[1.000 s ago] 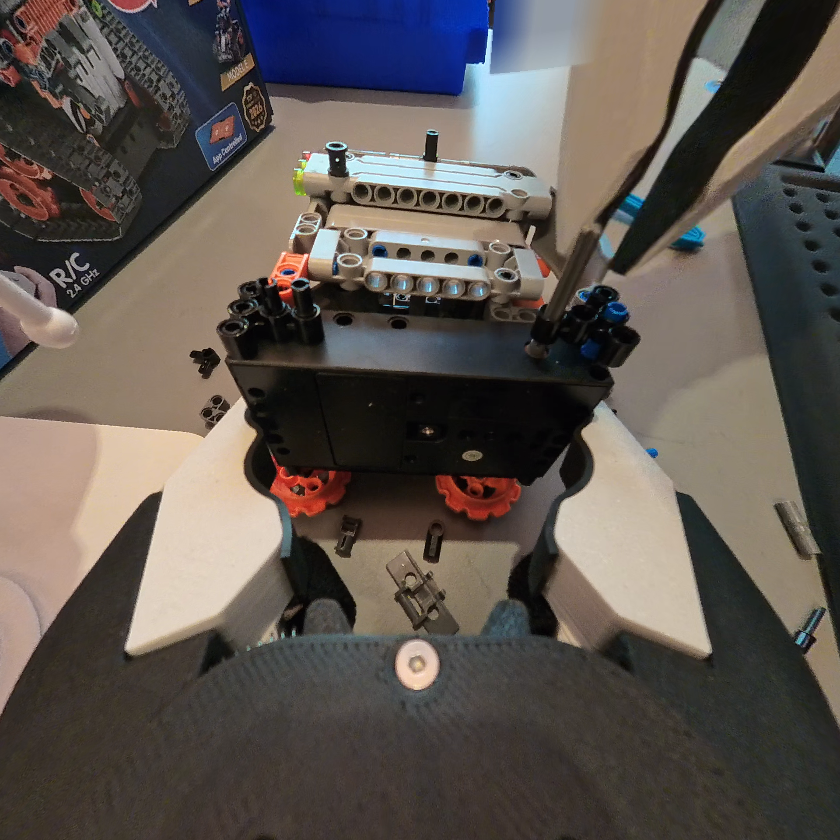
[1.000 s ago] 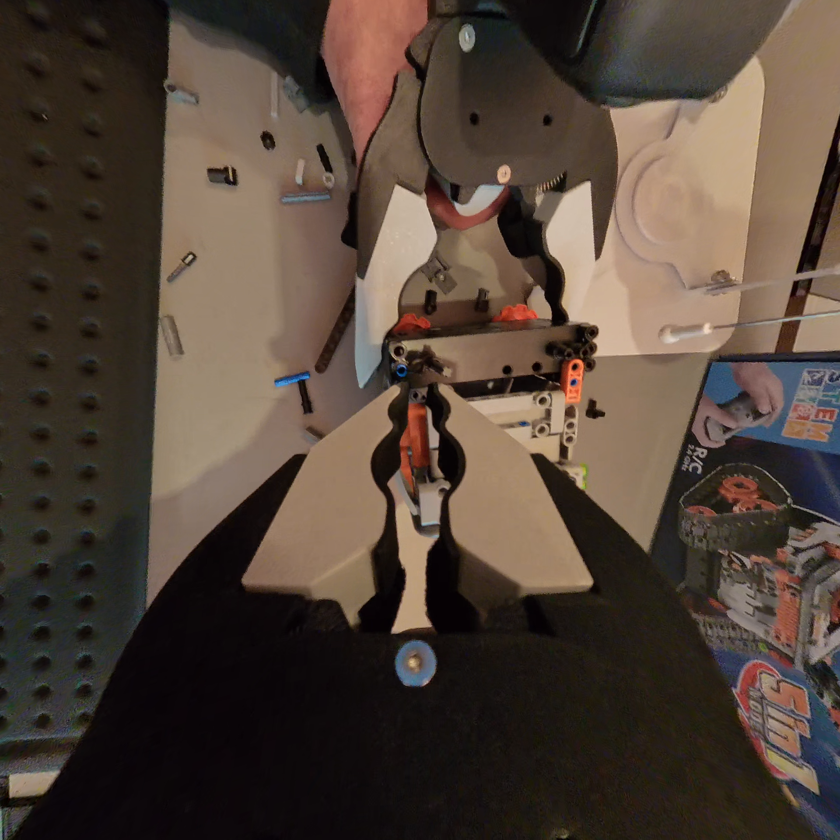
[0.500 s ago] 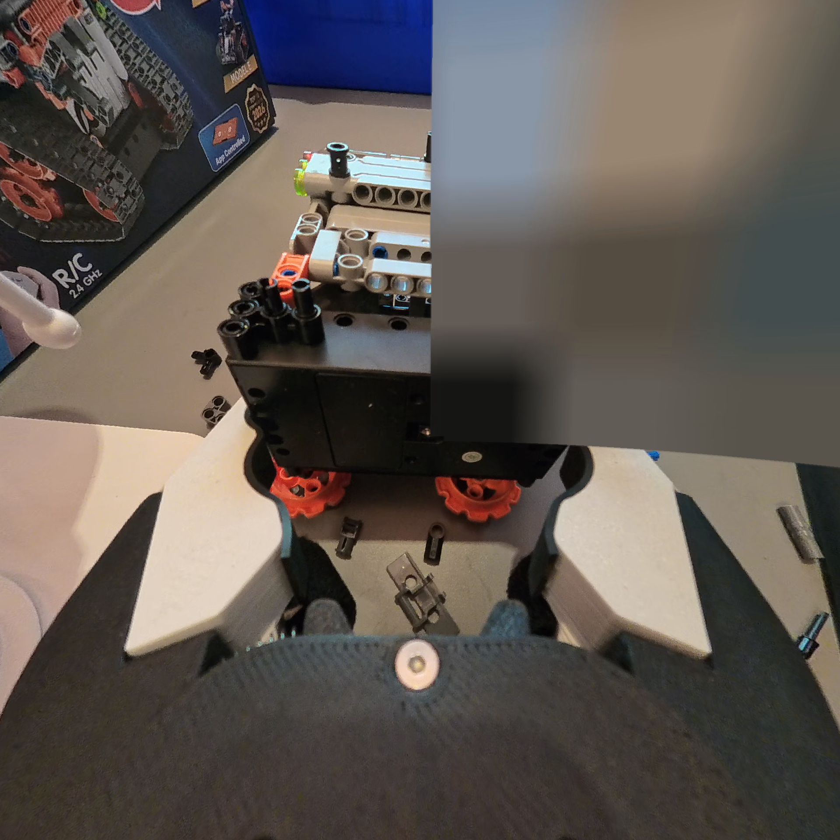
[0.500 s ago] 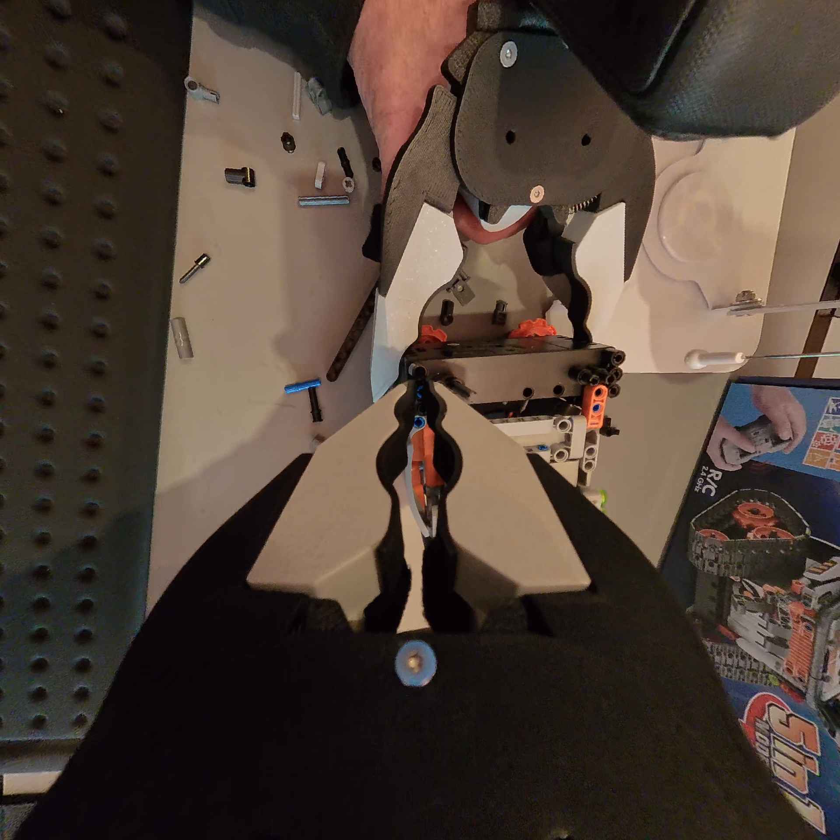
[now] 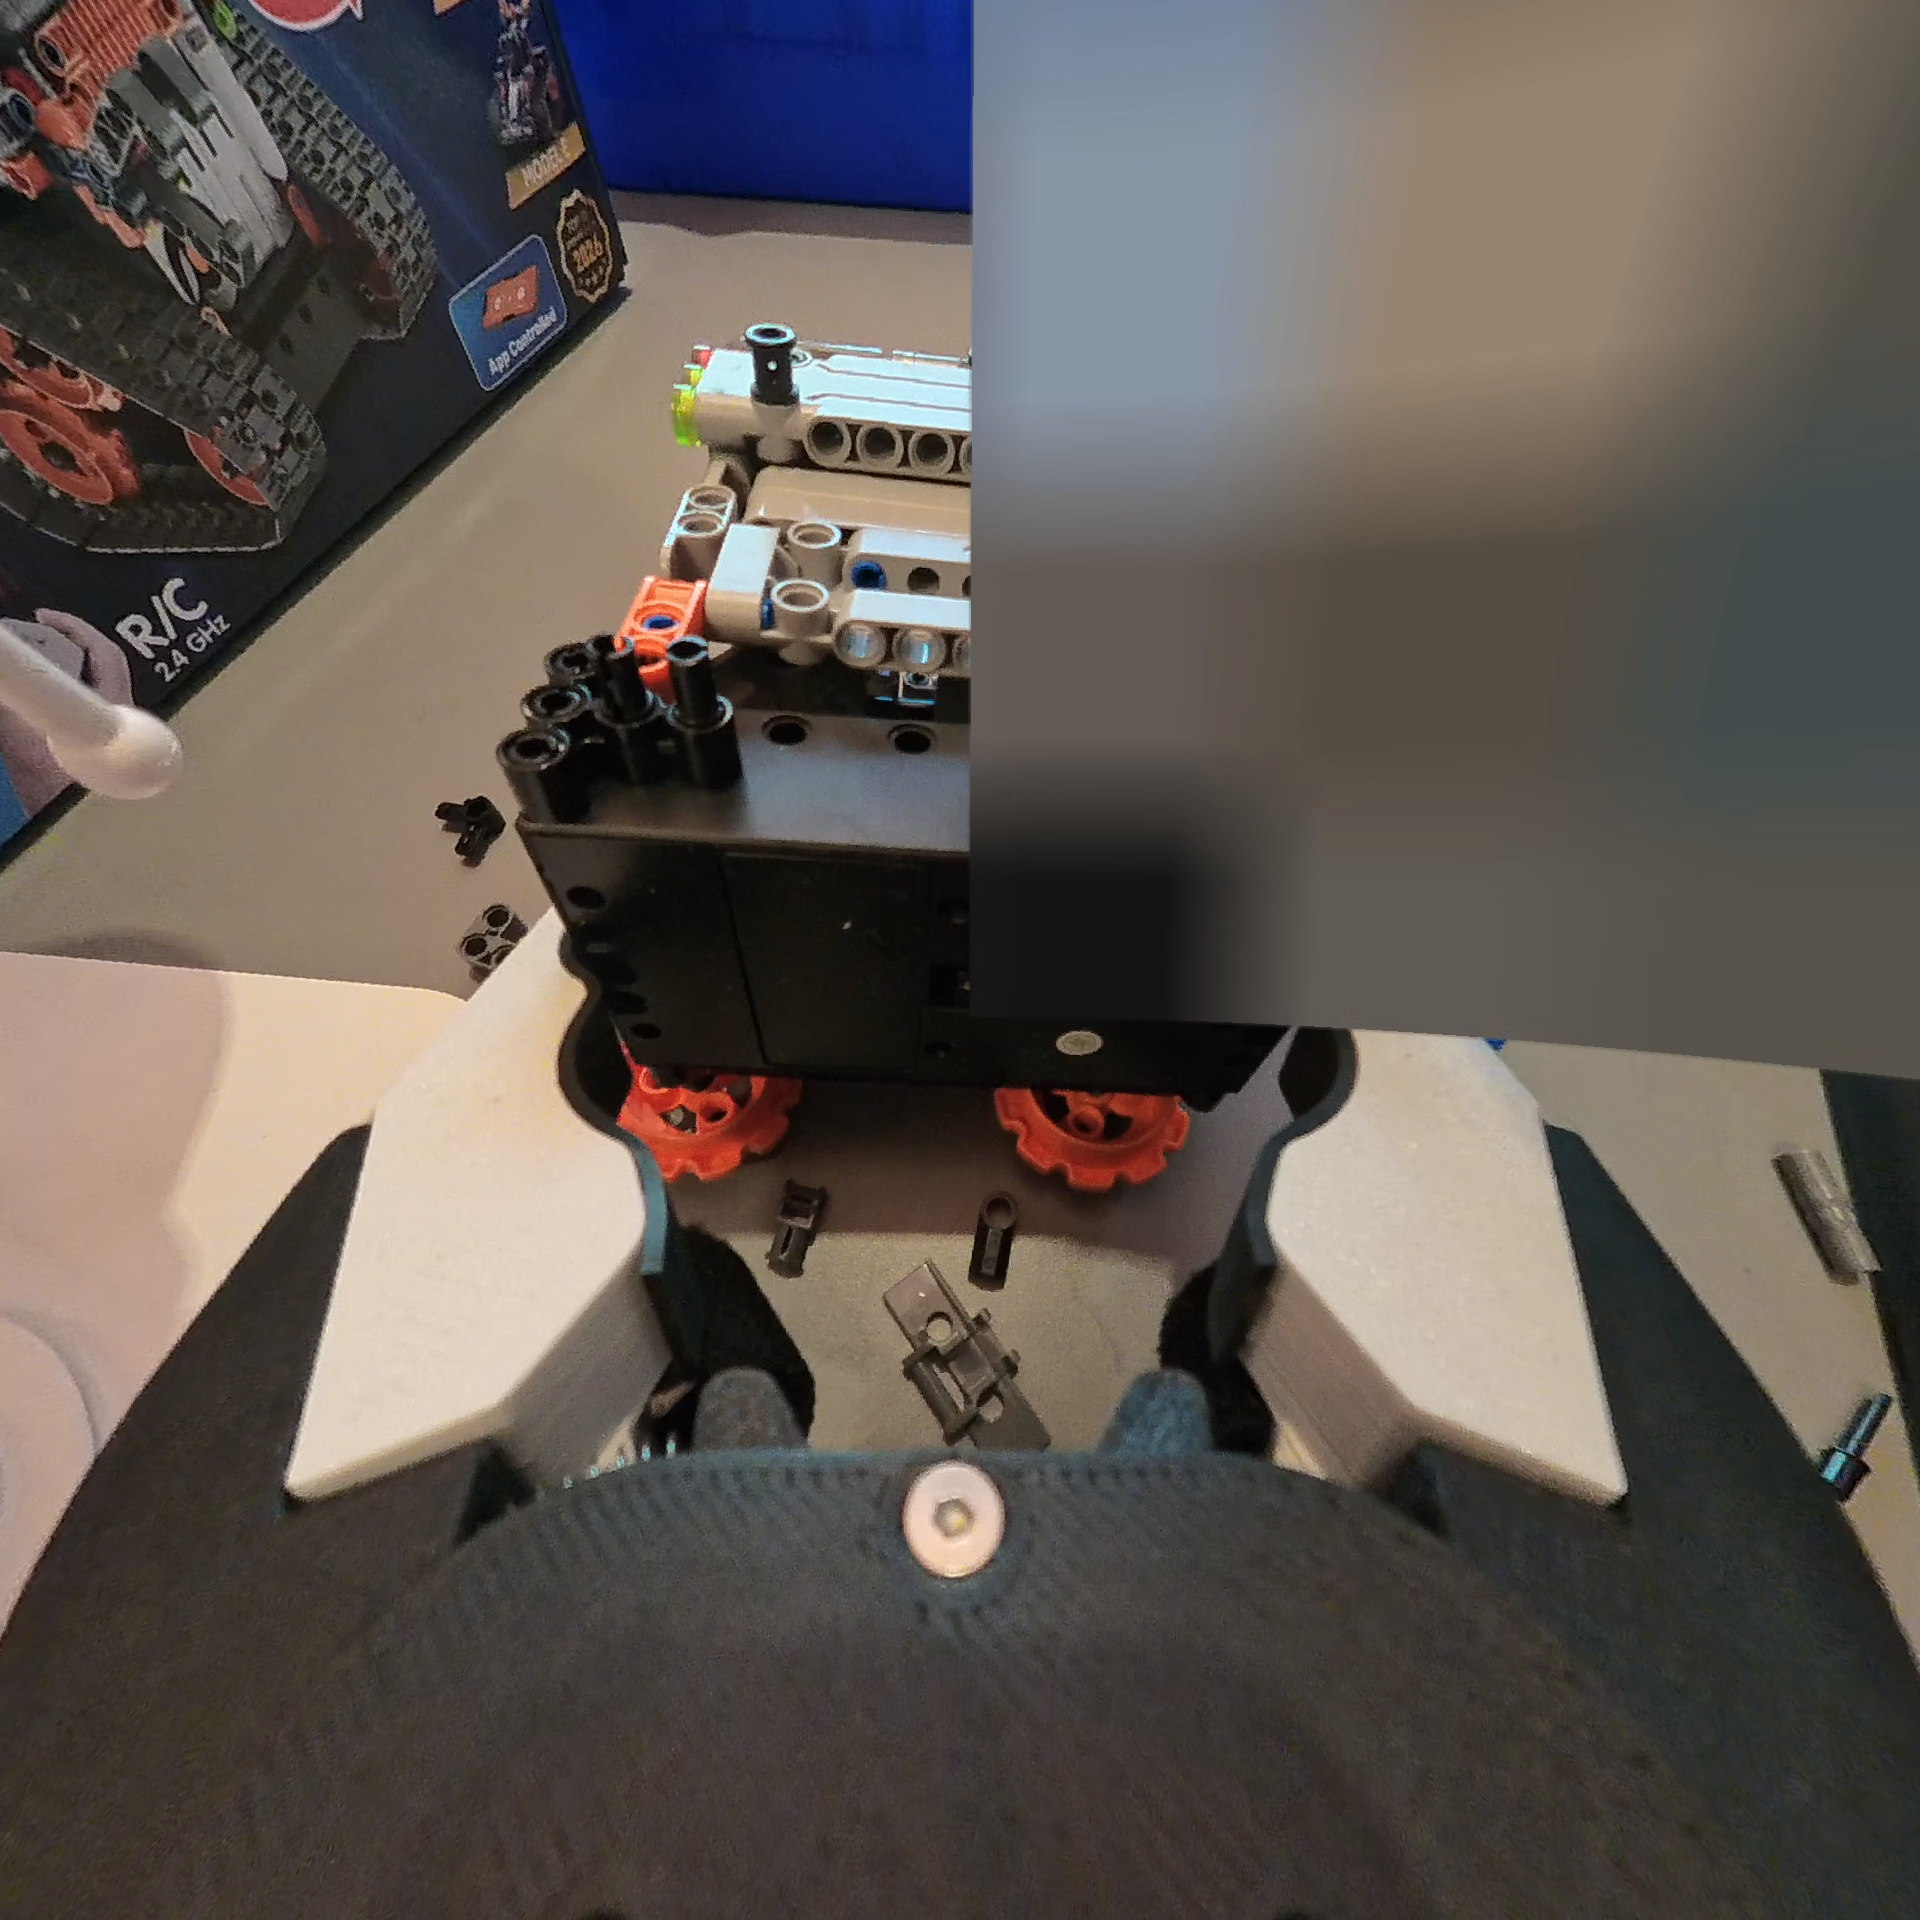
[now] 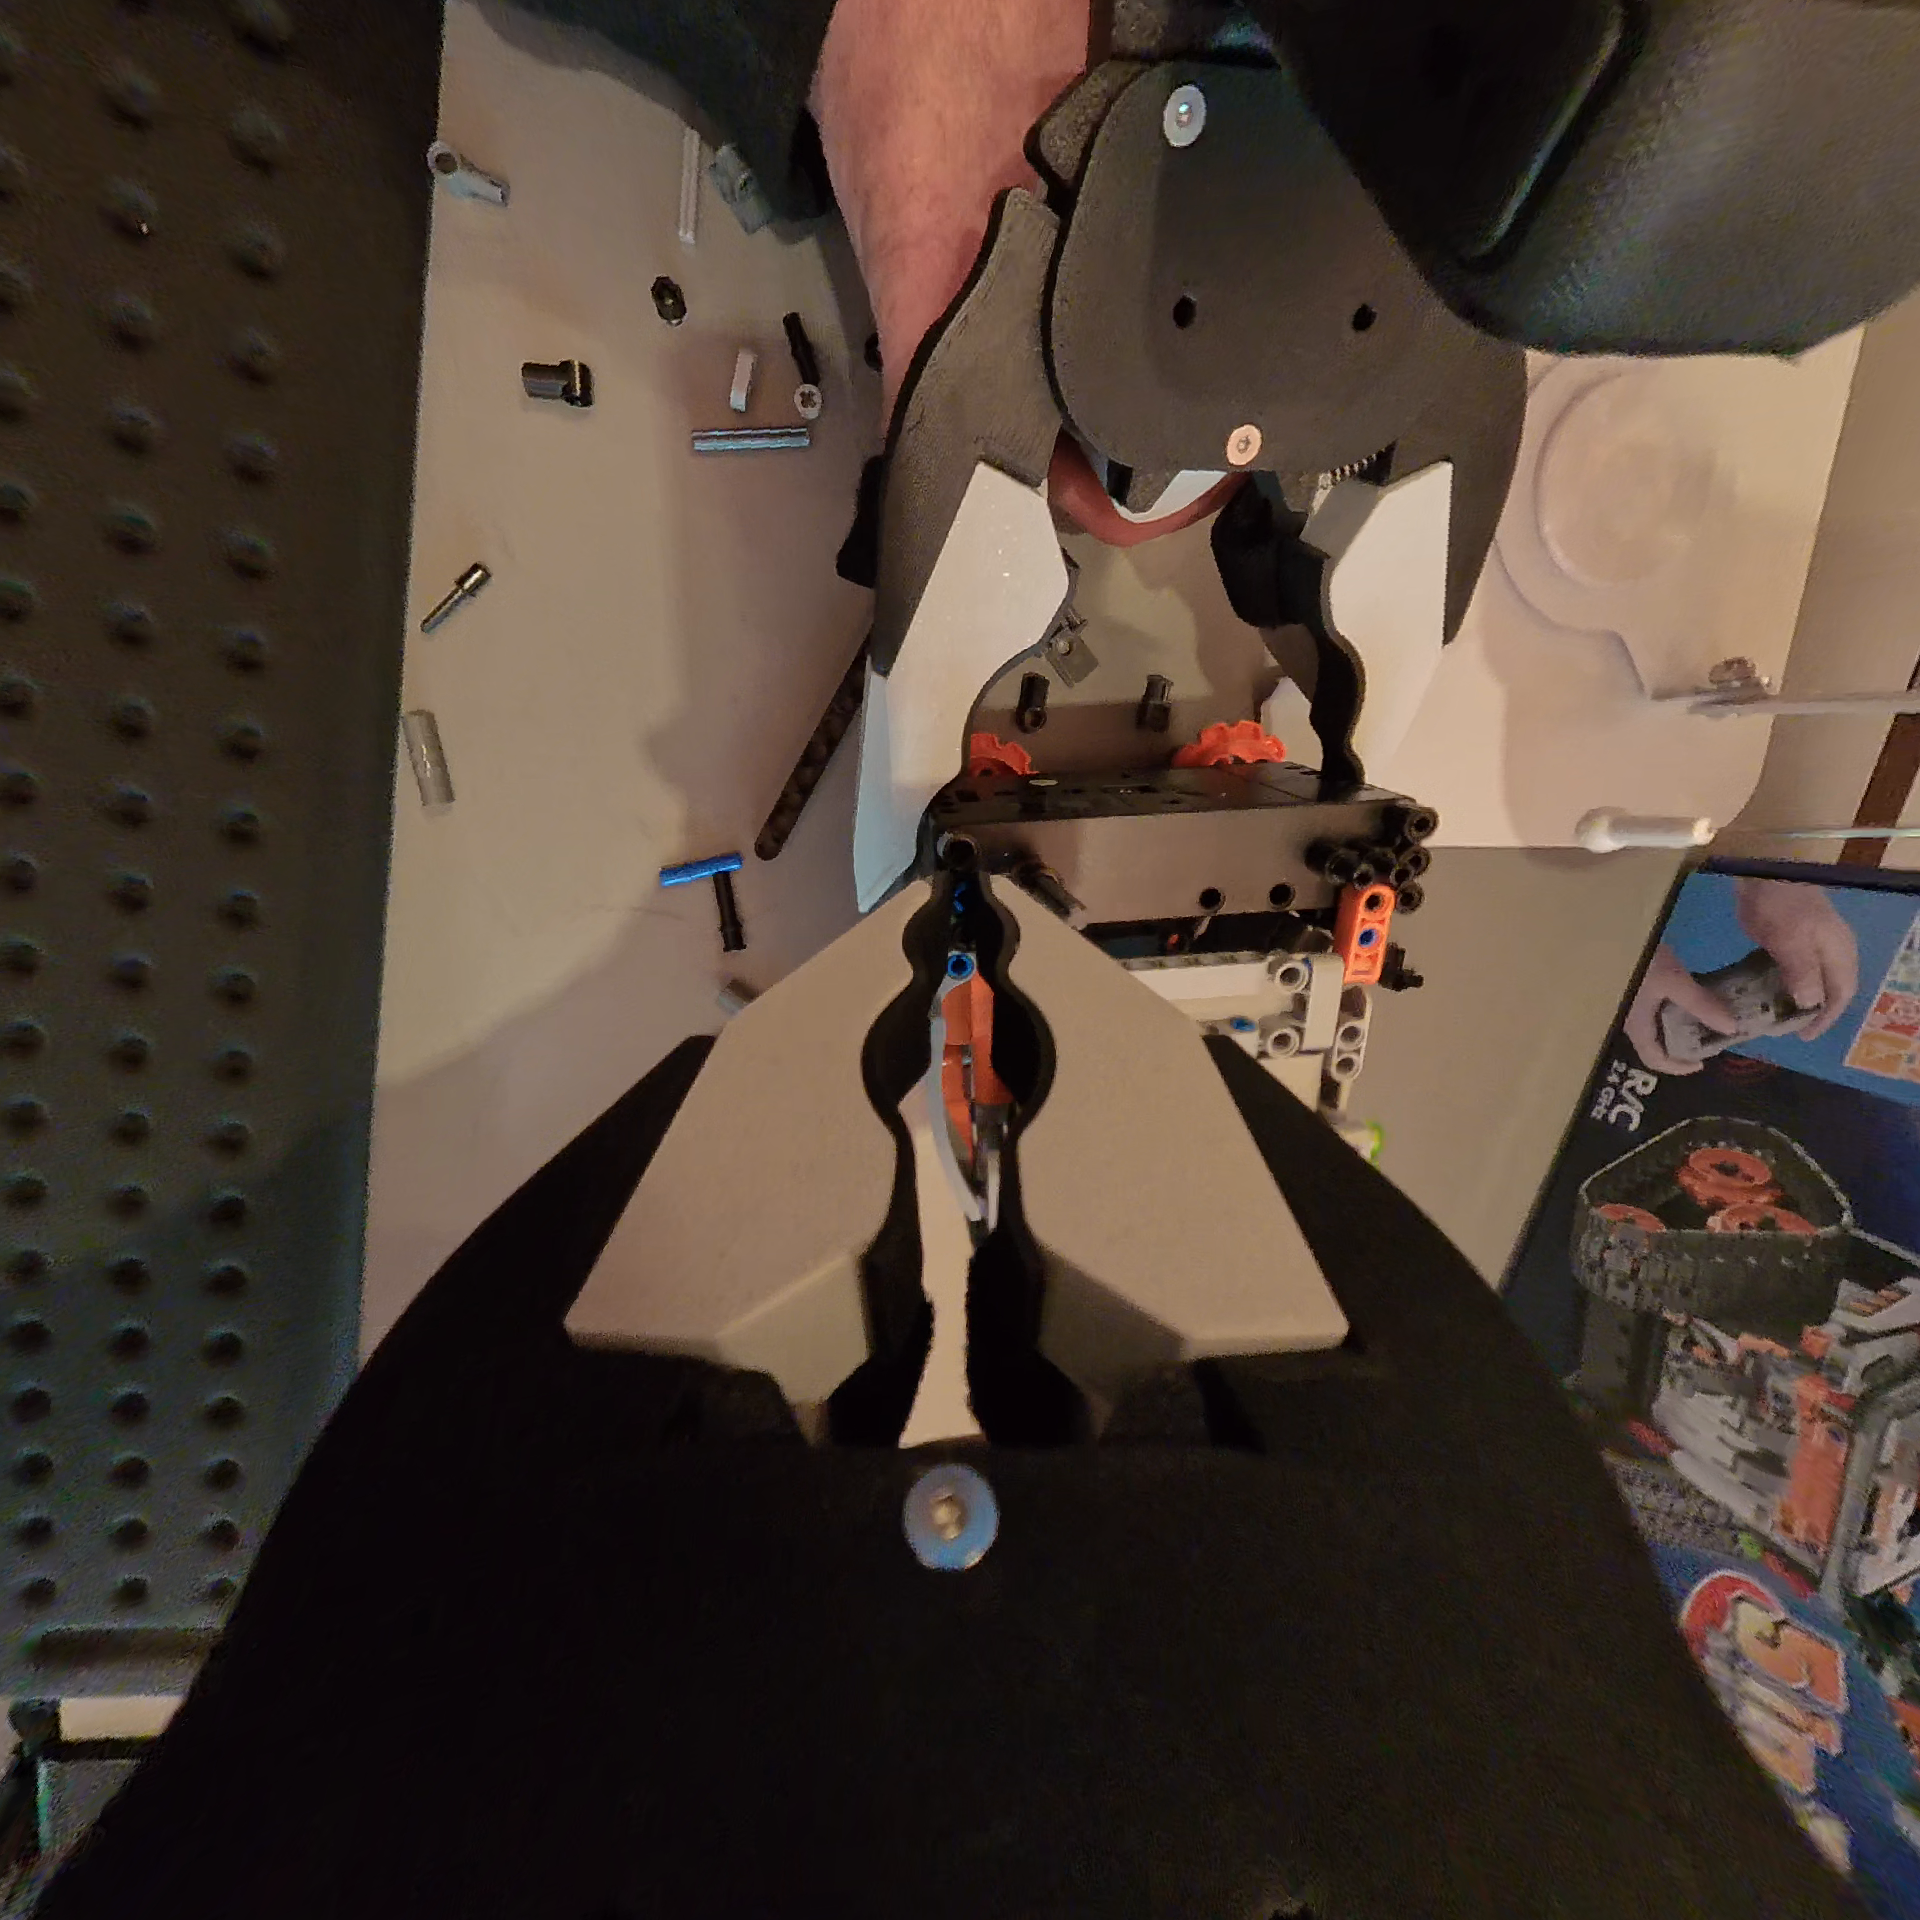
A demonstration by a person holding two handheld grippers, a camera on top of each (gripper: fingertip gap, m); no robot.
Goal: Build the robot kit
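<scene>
Partly built toy vehicle of black, grey and orange plastic building bricks [image 5: 748, 935] stands on the grey table [image 5: 343, 748], its black box-shaped body on orange toothed wheels [image 5: 707, 1117]. Left hand-held gripper [image 5: 956, 1049]: jaws spread wide, one white finger on each side of the black body, clamping it at its near end. Right hand-held gripper [image 6: 961, 914]: jaws nearly together, pinched on a thin orange-and-grey brick piece [image 6: 971, 1049] at the vehicle's corner, beside a cluster of black pins. In the left wrist view a large blurred patch covers the vehicle's right half. Loose small black connectors [image 5: 795, 1226] and a black clip piece [image 5: 961, 1356] lie between the left fingers. Dark blue printed toy box [image 5: 260, 312] stands well left; scattered pins and a blue axle [image 6: 701, 871] lie on the table beside a dark studded mat [image 6: 187, 831].
</scene>
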